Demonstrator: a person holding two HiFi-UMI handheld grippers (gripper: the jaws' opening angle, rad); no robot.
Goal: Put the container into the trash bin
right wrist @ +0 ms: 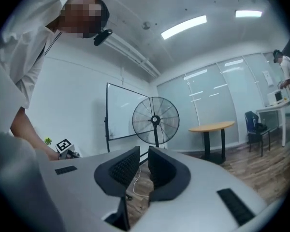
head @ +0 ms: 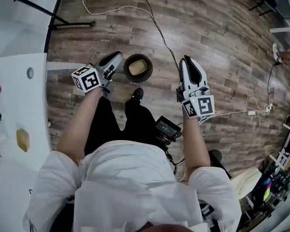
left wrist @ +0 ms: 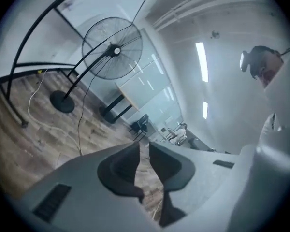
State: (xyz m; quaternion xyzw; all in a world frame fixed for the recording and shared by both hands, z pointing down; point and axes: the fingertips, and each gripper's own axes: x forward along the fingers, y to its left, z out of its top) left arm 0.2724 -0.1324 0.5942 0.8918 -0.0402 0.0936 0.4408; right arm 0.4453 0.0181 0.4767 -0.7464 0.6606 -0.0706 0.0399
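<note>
— In the round dark trash bin (head: 126, 65), on the wood floor (head: 208, 28), lies the tan rectangular container (head: 137, 67). Task appears complete.
— Left claw (head: 115, 58), right claw (head: 186, 61)?
— Both slightly parted, empty.

head view: down onto floor (head: 208, 33) | left, right gripper views: outward, share fan (left wrist: 111, 54) (right wrist: 155, 120)

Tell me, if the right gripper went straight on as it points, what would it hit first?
Probably the standing fan, almost dead ahead of the right gripper, whose jaws are slightly apart and empty. Nothing nearer shows in that line, though depth is hard to judge.
</note>
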